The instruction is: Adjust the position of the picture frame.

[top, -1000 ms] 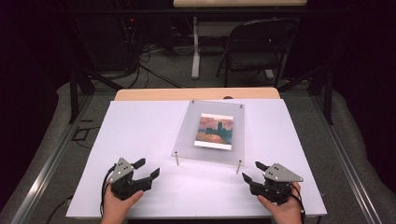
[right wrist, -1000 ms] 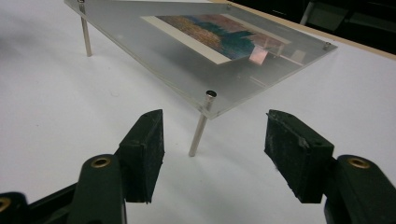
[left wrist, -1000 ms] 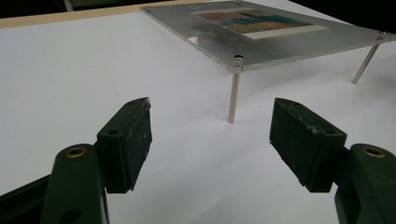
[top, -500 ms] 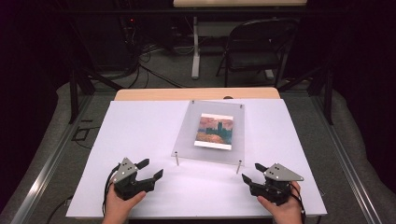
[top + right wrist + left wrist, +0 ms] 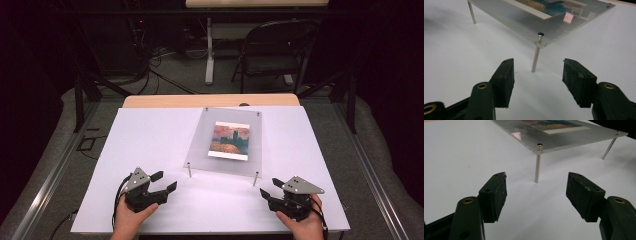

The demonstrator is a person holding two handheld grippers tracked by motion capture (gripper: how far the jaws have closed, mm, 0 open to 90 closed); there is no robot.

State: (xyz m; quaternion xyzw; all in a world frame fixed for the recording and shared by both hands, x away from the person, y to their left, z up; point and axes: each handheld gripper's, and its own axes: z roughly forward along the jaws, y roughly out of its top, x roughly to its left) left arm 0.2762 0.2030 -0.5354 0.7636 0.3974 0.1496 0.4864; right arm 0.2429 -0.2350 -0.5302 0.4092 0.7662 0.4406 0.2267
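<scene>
Resting on the white table top (image 5: 150, 135) near its front left edge, the left gripper (image 5: 163, 181) — black, two-jawed, with a grey three-cornered plate on top and a cable trailing back past the person's left hand (image 5: 131, 218) — points toward the near left corner of the clear acrylic picture frame (image 5: 200, 150); its jaws have just been closing a little, yet they stand wide apart with nothing between them, and in the left gripper view the thin metal standoff leg (image 5: 537, 165) under that corner rises from the table ahead of the gap, apart from both pads.

That frame is a flat transparent panel raised off the table on slim metal legs at its corners; it sits in the middle of the table, slightly right of centre, and carries a small printed painting (image 5: 230, 140) of orange, red and blue tones with a white border.

Further right, the right gripper (image 5: 269, 190), held in the person's right hand (image 5: 300, 225) near the front right edge, faces the frame's near right corner; its jaws have likewise just been closing somewhat — they are open, gripping nothing; in the right gripper view the corner's metal leg (image 5: 535, 56) stands just beyond the fingertips, untouched, with a dark screw head (image 5: 540, 34) on top of the panel.
</scene>
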